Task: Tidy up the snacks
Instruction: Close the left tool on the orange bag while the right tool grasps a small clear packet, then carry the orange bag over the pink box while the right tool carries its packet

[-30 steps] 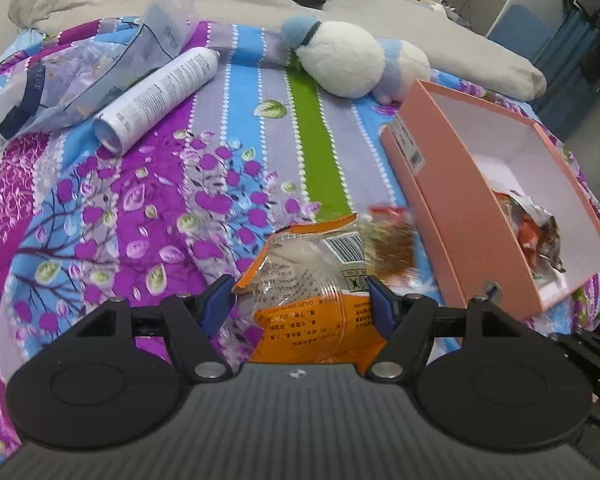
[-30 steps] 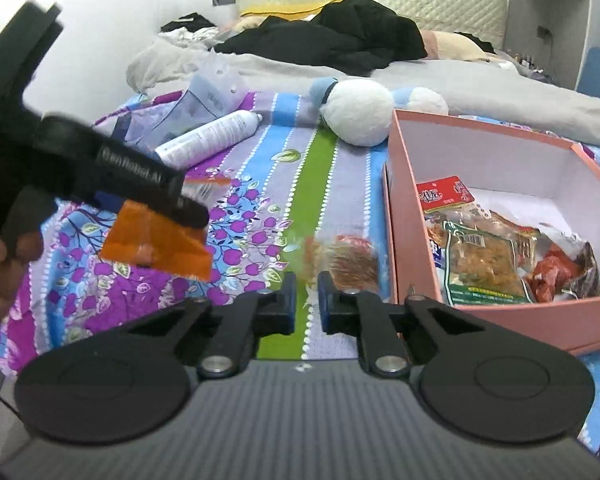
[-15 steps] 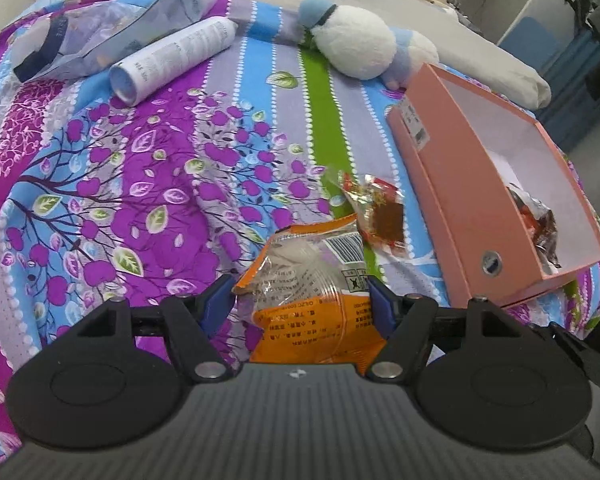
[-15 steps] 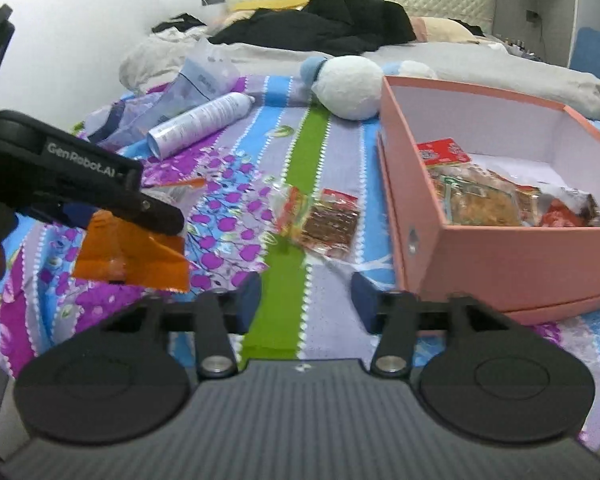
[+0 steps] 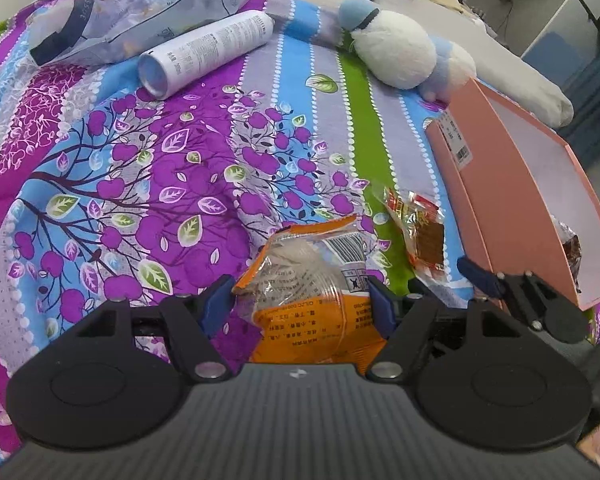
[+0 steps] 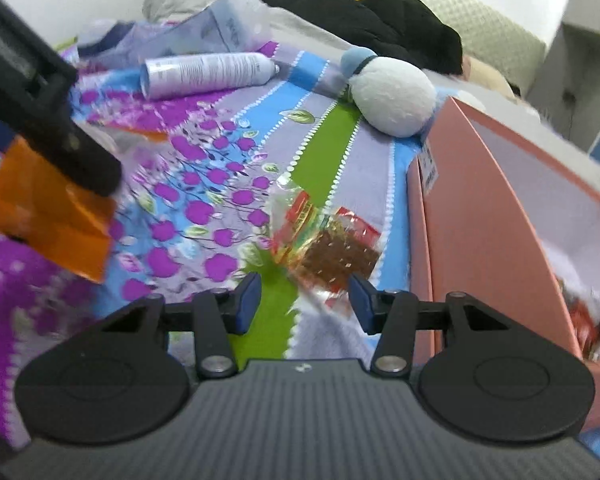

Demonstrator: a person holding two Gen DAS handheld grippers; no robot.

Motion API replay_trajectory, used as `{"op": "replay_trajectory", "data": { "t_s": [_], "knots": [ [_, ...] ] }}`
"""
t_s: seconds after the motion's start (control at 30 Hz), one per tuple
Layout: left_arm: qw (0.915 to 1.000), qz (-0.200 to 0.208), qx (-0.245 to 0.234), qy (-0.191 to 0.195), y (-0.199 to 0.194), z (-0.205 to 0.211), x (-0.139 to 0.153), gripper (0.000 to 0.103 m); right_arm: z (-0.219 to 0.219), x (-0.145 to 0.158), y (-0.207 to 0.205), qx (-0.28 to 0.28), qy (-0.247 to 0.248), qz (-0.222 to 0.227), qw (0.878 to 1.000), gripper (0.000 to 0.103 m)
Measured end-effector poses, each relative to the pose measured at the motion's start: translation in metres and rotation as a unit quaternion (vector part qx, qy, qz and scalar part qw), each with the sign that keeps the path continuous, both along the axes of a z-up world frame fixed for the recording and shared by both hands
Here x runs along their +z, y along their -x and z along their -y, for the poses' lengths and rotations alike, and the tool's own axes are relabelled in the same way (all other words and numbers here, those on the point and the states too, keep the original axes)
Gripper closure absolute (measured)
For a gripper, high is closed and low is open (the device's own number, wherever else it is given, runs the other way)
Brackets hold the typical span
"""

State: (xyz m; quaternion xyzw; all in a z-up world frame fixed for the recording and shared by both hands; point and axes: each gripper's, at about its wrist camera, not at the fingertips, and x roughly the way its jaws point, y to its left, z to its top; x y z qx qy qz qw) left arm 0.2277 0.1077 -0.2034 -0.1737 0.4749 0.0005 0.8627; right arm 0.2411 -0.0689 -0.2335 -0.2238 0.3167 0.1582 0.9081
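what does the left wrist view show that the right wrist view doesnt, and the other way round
Only the left wrist view shows the barcode and print on the orange snack bag held in the left claw.

Only the right wrist view shows the black clothing by the headboard.

Both show the red snack packet lying on the bedspread, the pink box, the white spray can, the plush toy and the open right claw.

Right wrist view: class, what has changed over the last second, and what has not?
The right claw, shut a second ago, has opened and come down close to the red snack packet. The left claw still grips the orange packet; the pink box stays put.
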Motion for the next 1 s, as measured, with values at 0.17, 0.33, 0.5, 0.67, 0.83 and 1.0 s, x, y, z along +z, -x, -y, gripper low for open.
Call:
{"op": "replay_trajectory", "data": {
  "t_s": [0.17, 0.33, 0.5, 0.67, 0.83, 1.0],
  "knots": [
    [1.0000, -0.005, 0.004, 0.005, -0.007, -0.003, -0.008, 0.029, -0.003, -0.016, -0.017, 0.023, 0.017, -0.008, 1.000, 0.056],
    [0.9999, -0.010, -0.002, 0.009, -0.009, 0.004, -0.014, 0.029, -0.008, -0.021, -0.024, 0.040, 0.019, -0.009, 0.999, 0.083],
    [0.9999, -0.004, -0.004, 0.013, -0.006, 0.010, -0.006, 0.029, -0.017, -0.017, -0.018, 0.040, 0.040, -0.005, 0.998, 0.096],
    [0.9998, 0.009, -0.005, 0.017, 0.009, 0.015, 0.009, 0.029, -0.005, 0.003, -0.006, 0.015, 0.011, 0.014, 1.000, 0.099],
    [0.9996, 0.021, -0.010, 0.018, 0.029, 0.023, 0.024, 0.029, 0.014, 0.030, 0.007, -0.015, -0.045, 0.003, 0.999, 0.100],
    [0.9992, 0.031, -0.019, 0.017, 0.047, 0.036, 0.039, 0.029, 0.035, 0.050, 0.027, -0.046, -0.106, -0.026, 0.993, 0.100]
  ]
}}
